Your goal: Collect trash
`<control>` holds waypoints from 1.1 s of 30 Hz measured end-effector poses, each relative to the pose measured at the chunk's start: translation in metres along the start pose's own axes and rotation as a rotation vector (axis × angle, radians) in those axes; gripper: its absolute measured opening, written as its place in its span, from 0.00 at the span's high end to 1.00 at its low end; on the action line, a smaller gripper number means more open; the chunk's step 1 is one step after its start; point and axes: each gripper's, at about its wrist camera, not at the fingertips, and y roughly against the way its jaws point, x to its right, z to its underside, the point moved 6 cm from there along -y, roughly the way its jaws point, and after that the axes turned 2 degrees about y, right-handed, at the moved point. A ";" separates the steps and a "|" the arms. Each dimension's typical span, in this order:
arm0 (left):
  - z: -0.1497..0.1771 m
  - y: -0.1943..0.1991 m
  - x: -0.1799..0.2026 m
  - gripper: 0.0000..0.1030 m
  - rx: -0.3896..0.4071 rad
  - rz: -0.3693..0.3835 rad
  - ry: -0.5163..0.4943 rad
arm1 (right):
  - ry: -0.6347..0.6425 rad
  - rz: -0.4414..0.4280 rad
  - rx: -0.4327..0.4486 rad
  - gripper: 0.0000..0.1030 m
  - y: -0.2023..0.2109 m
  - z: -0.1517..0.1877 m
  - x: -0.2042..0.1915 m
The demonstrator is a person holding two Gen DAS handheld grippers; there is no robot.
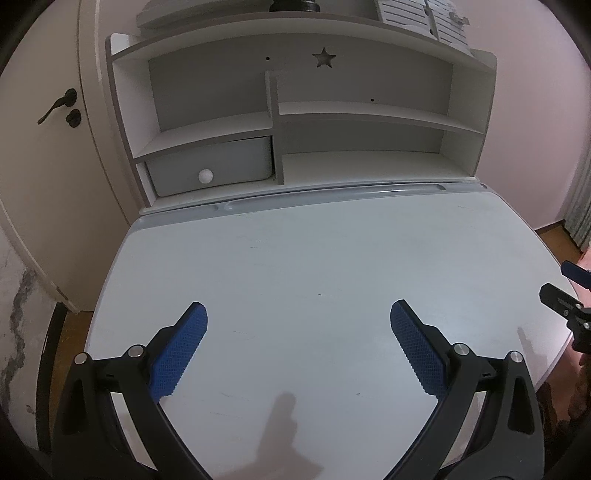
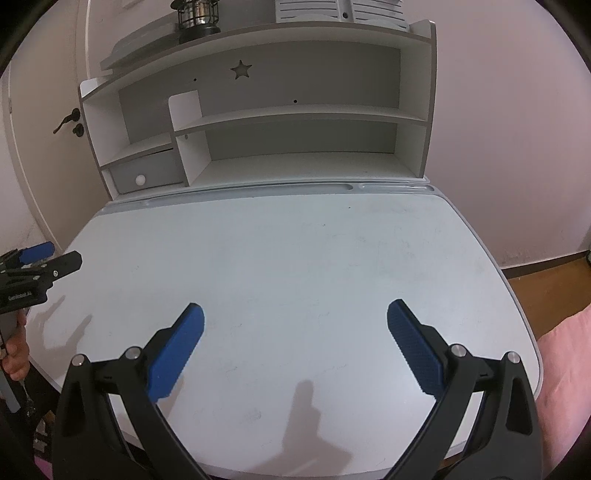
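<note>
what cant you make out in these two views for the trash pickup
- Drawer contents: hidden in both views by its closed front.
- Lantern on top of the hutch: cut off by the top edge in both wrist views.
- Floor beside the desk: only slivers show past its edges, so any trash or bin there is unseen.
- Right tongs: in the left wrist view cut off by the right edge.

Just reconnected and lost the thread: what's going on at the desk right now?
A person holds both grippers over the pale grey desk top. The left gripper and right gripper are both open and hold nothing. No trash shows on the desk. The white shelf unit behind looks bare, apart from a grey drawer with a white knob.
</note>
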 end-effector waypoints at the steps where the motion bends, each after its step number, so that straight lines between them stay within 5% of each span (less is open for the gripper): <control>1: 0.000 0.001 0.001 0.06 0.001 0.002 -0.002 | -0.003 -0.005 -0.001 0.07 0.000 0.000 0.000; 33: 0.008 0.000 0.016 0.06 -0.023 0.006 -0.024 | -0.031 -0.007 -0.005 0.07 0.000 0.001 0.006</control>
